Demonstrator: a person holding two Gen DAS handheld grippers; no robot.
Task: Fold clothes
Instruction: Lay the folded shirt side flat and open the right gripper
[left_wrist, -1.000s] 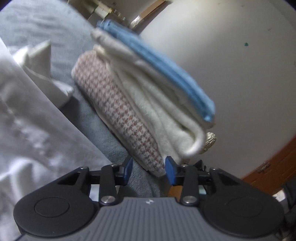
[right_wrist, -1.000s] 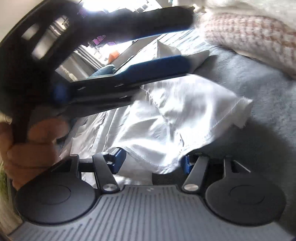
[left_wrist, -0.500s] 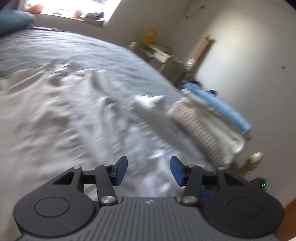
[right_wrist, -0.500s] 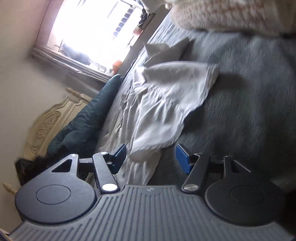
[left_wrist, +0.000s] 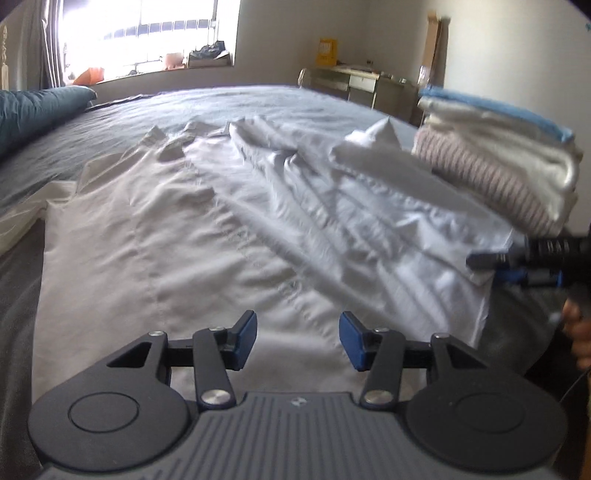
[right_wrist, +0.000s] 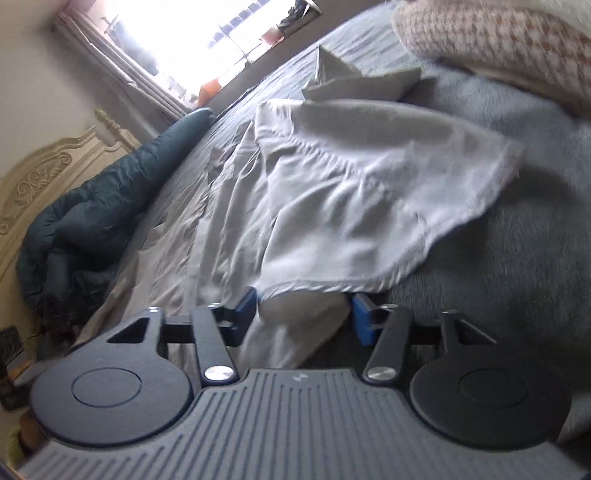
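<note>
A white shirt (left_wrist: 229, 229) lies spread and wrinkled on the grey bed (left_wrist: 258, 99). My left gripper (left_wrist: 298, 334) is open and empty just above the shirt's near part. My right gripper (right_wrist: 303, 314) is open, its jaws on either side of the shirt's folded edge (right_wrist: 306, 295), not closed on it. The right gripper also shows in the left wrist view (left_wrist: 517, 264) at the shirt's right edge. The shirt shows in the right wrist view (right_wrist: 351, 192) with one flap folded over.
A stack of folded clothes (left_wrist: 498, 147), houndstooth, cream and blue, sits at the bed's right side and shows in the right wrist view (right_wrist: 498, 48). A dark teal pillow (left_wrist: 33, 110) lies at the head. A window (left_wrist: 147, 33) and a desk (left_wrist: 362, 85) stand beyond.
My left gripper swung from facing the folded stack to looking over the whole shirt. My right gripper moved in on the shirt's edge, which now lies between its open jaws.
</note>
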